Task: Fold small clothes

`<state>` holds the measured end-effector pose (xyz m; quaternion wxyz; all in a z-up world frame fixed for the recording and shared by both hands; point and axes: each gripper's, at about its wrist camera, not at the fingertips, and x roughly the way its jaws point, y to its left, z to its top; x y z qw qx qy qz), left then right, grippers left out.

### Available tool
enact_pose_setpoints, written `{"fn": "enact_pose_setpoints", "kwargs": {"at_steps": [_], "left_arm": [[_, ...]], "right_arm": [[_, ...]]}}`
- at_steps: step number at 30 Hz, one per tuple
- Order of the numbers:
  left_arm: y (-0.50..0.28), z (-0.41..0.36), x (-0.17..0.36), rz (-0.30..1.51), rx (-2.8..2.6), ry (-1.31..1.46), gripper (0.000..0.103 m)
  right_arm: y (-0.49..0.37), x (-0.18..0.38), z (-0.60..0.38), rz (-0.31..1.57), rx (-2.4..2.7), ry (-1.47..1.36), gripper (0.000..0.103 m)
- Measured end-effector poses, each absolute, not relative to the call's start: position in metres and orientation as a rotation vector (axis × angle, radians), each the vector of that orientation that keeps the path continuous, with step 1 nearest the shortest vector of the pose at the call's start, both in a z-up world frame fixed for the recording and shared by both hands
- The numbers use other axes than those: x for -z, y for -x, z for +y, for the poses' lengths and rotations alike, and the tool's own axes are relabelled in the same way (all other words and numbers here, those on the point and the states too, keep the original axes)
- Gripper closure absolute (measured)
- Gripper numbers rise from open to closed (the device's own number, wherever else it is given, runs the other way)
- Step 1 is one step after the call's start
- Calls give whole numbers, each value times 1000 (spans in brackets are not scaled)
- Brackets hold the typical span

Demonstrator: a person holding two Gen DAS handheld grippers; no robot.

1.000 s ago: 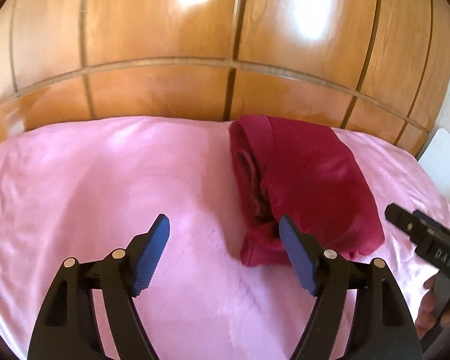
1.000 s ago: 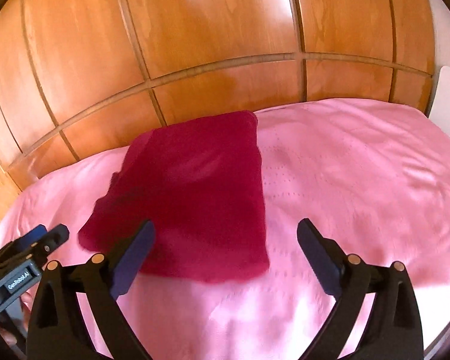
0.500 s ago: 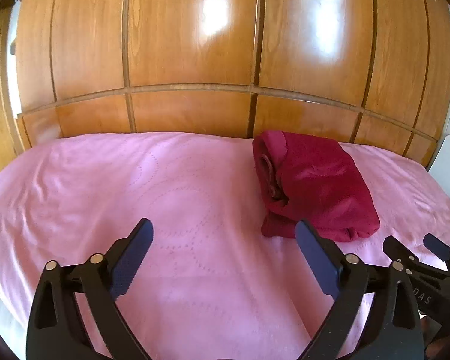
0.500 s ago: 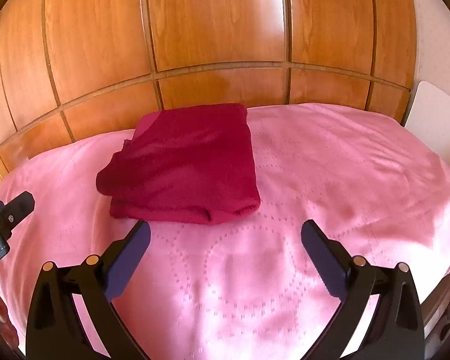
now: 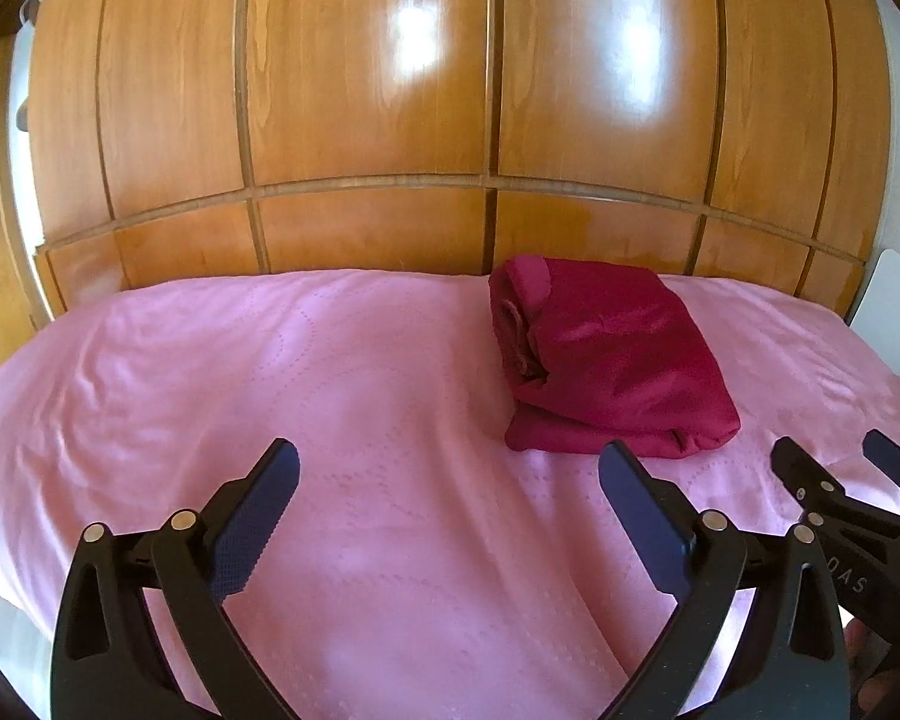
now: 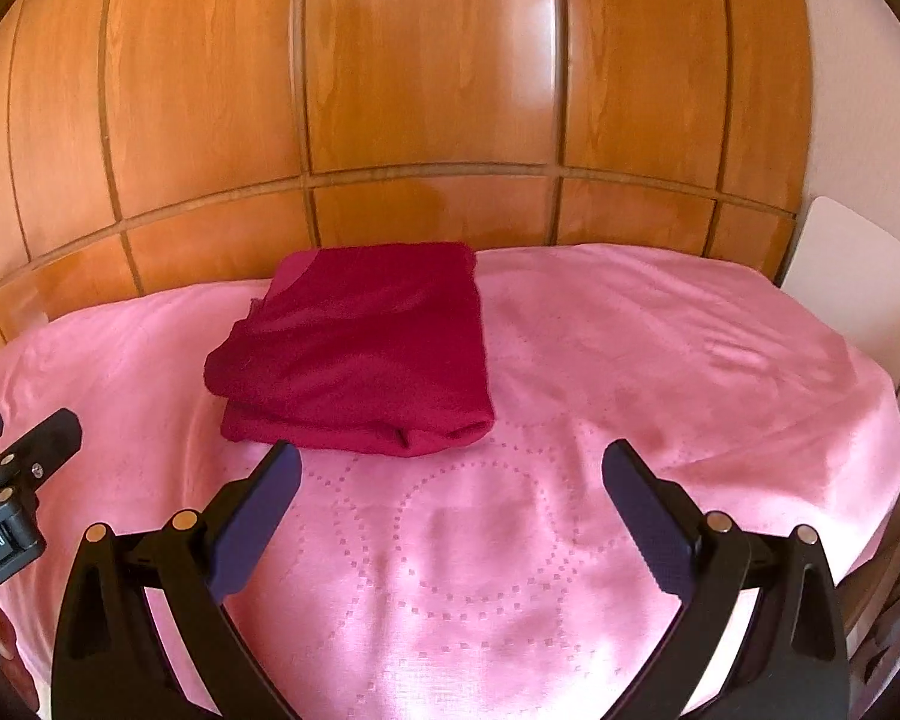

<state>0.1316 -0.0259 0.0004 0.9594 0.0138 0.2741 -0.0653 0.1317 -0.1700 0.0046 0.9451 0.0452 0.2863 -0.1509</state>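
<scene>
A dark red garment (image 5: 612,354) lies folded in a thick rectangle on the pink bedspread (image 5: 330,396), near the wooden headboard. It also shows in the right wrist view (image 6: 366,354). My left gripper (image 5: 450,516) is open and empty, held back from the garment, which lies ahead to the right. My right gripper (image 6: 450,516) is open and empty, with the garment ahead to the left. Each gripper shows at the edge of the other's view: the right one (image 5: 840,480) and the left one (image 6: 12,438).
A wooden panelled headboard (image 5: 486,120) rises behind the bed. A white panel (image 6: 852,288) stands at the bed's right side. The bedspread (image 6: 660,372) drops off at the right and front edges.
Both grippers have pulled back and up from the folded garment, which now lies farther ahead and smaller in both views. The garment has not moved.
</scene>
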Motion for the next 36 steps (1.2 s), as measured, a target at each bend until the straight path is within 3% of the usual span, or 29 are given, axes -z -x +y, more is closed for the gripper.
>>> {"fn": "enact_pose_setpoints", "kwargs": {"at_steps": [36], "left_arm": [[-128, -18, -2, 536, 109, -14, 4]], "right_arm": [[-127, 1, -161, 603, 307, -107, 3]]}}
